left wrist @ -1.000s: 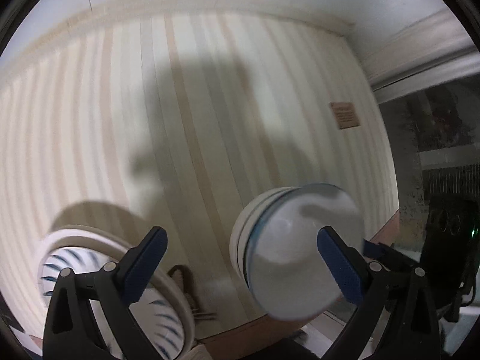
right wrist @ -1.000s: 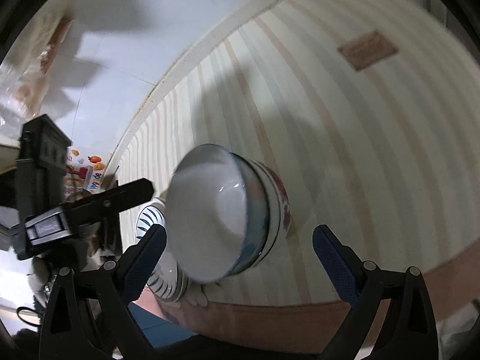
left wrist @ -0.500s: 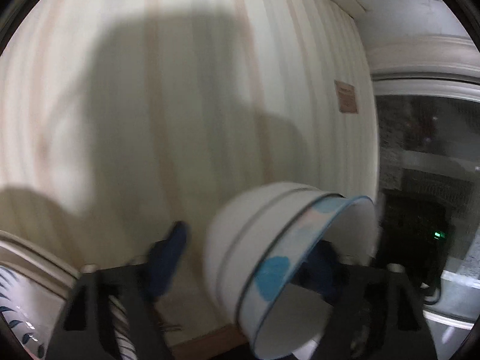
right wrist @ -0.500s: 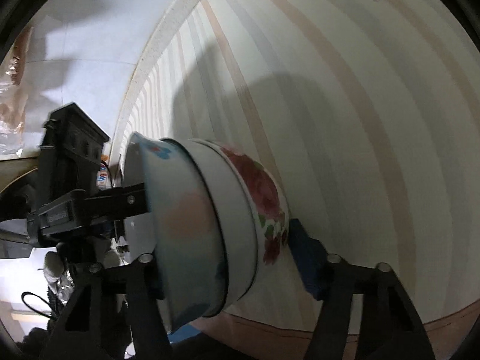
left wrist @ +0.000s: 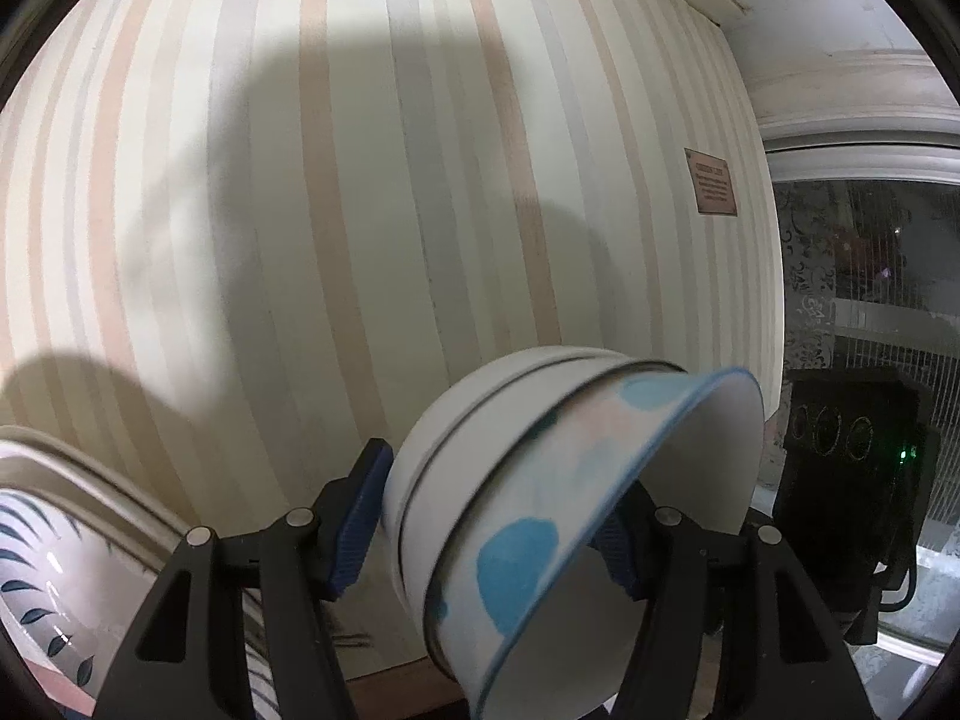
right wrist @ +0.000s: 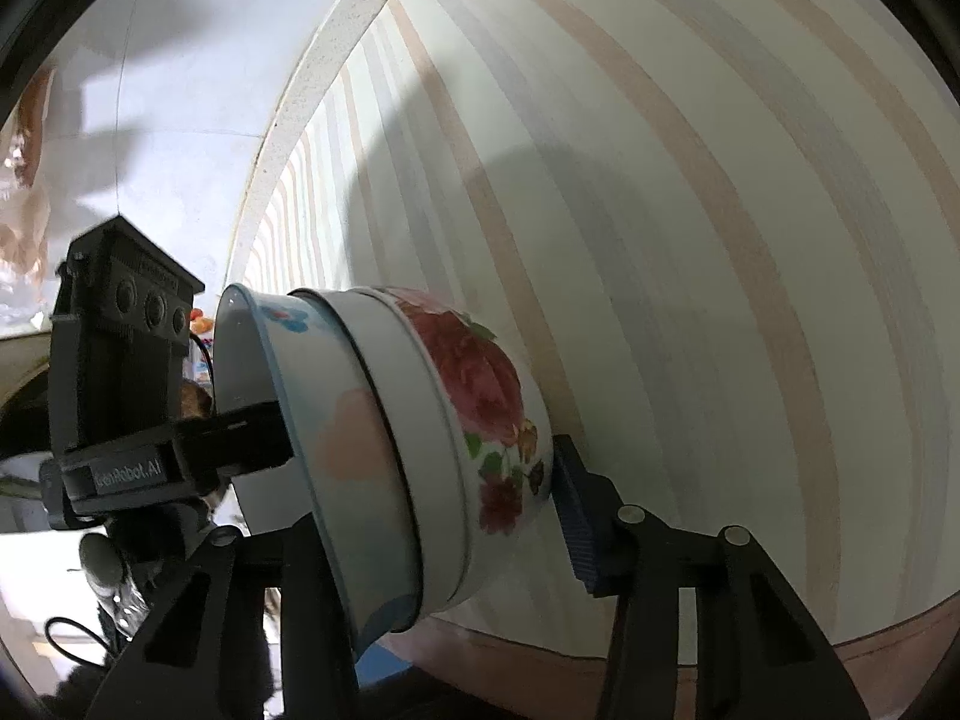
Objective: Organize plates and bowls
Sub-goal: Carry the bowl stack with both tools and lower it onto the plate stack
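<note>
A stack of three nested bowls (left wrist: 540,480) rests on the striped tablecloth (left wrist: 360,210). The inner bowl has blue and pink blots and a blue rim; the outer bowl (right wrist: 480,384) bears red flowers. My left gripper (left wrist: 492,504) is shut on the stack's wall, one pad (left wrist: 360,516) outside at the base and the other inside. From the opposite side my right gripper (right wrist: 432,480) has its jaws closing with the stack between them. Its outer pad (right wrist: 570,510) touches the flowered bowl; the other finger is hidden inside the bowl.
A plate with blue leaf marks (left wrist: 36,546) lies at the lower left, close to my left gripper. A small brown label (left wrist: 711,180) sits on the cloth at the far right. The table's brown front edge (right wrist: 600,654) runs just under the bowls.
Both grippers have come down onto the bowl stack. Their jaws went from wide open on either side of it to closed in on its walls. The stack now fills more of each view.
</note>
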Demonstrator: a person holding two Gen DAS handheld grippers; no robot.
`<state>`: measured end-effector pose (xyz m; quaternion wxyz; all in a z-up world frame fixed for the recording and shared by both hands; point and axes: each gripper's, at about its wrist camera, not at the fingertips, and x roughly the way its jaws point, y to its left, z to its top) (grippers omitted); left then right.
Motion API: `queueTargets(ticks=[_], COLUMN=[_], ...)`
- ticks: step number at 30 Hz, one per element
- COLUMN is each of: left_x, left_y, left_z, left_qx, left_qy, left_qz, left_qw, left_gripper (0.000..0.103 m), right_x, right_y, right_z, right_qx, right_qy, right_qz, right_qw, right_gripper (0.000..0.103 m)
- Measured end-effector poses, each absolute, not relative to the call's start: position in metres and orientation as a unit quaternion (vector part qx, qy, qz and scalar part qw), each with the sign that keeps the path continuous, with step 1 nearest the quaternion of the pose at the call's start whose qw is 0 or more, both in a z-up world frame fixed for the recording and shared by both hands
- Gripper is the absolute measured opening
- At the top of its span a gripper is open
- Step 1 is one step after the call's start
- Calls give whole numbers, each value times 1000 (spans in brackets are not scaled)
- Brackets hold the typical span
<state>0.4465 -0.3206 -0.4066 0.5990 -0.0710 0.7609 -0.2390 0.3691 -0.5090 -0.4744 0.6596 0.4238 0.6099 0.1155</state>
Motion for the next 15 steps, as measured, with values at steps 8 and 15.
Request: queueTargets(ticks=[8,15], left_x=[450,454], left_y=[-304,-272], left_z=[-380,-352], left_qx=[-78,-91], left_qy=[740,724], left_qz=[-235,-220], left_qw=[625,647], left_gripper=[59,59], right_x=[377,394], right_y=[-499,-474], right_z=[-454,-427], right_qx=[407,388], right_qy=[605,602], right_qz=[128,153], right_qw=[672,681], right_gripper=[48,48])
